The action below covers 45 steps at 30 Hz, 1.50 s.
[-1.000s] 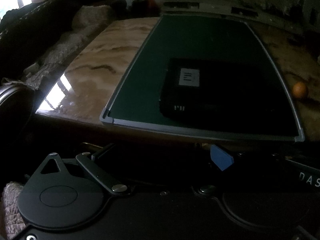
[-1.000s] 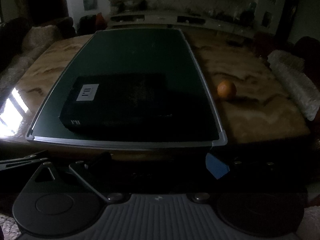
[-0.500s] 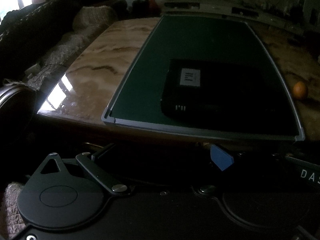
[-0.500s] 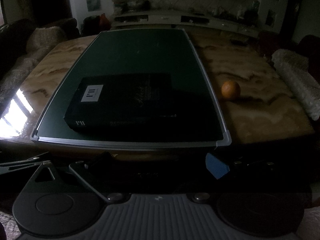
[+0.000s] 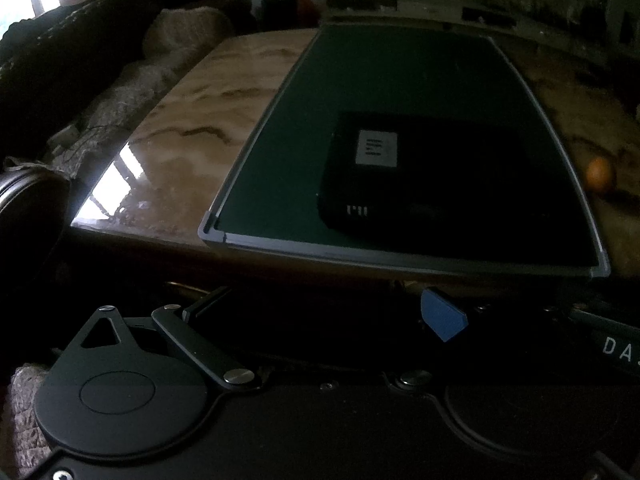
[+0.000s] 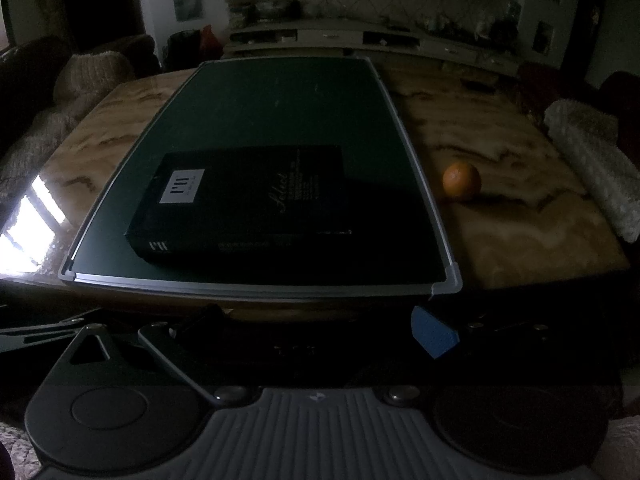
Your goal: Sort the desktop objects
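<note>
A glossy, brown-veined marble surface point(image 6: 516, 236) carries everything. A long dark green board point(image 6: 272, 120) with a grey metal frame lies flat on it lengthwise, its near edge close to the surface's front edge. A black box point(image 6: 248, 196) with a white label rests on the board's near half. An orange point(image 6: 461, 180) sits on the bare marble just right of the board's frame.

A glossy marble counter point(image 6: 500, 236) catches window glare at nine o'clock. Fuzzy cushions point(image 6: 592, 160) sit at three o'clock; a low white cabinet point(image 6: 360, 38) lines the wall at twelve.
</note>
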Each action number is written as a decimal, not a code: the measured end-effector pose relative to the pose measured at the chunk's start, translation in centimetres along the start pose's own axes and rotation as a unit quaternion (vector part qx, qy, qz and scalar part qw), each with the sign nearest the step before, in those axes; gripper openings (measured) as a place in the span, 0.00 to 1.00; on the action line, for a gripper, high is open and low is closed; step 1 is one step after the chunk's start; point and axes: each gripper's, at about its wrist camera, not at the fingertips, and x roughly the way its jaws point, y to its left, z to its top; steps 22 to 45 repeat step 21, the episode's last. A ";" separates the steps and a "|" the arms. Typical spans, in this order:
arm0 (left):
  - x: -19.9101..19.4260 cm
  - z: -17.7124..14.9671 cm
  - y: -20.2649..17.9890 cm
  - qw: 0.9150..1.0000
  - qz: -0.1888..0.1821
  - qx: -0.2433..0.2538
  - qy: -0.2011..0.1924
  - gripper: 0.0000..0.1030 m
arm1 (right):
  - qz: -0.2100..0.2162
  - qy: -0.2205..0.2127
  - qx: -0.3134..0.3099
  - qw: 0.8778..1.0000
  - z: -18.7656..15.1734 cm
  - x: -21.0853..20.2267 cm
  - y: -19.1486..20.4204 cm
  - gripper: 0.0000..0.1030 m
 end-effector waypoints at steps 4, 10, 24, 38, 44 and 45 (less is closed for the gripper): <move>0.2 0.1 0.0 1.000 -0.001 0.000 0.002 0.98 | 0.000 0.002 0.000 1.000 0.1 0.1 -0.1 1.00; 0.2 0.1 -0.1 1.000 -0.002 -0.001 0.003 0.98 | 0.000 0.002 0.000 1.000 0.2 0.2 -0.1 1.00; 0.4 0.1 -0.1 1.000 -0.005 -0.004 0.004 0.98 | 0.001 0.004 0.004 1.000 0.1 0.5 -0.3 1.00; 0.4 0.1 -0.1 1.000 -0.005 -0.004 0.004 0.98 | 0.001 0.004 0.004 1.000 0.1 0.5 -0.3 1.00; 0.4 0.1 -0.1 1.000 -0.005 -0.004 0.004 0.98 | 0.001 0.004 0.004 1.000 0.1 0.5 -0.3 1.00; 0.4 0.1 -0.1 1.000 -0.005 -0.004 0.004 0.98 | 0.001 0.004 0.004 1.000 0.1 0.5 -0.3 1.00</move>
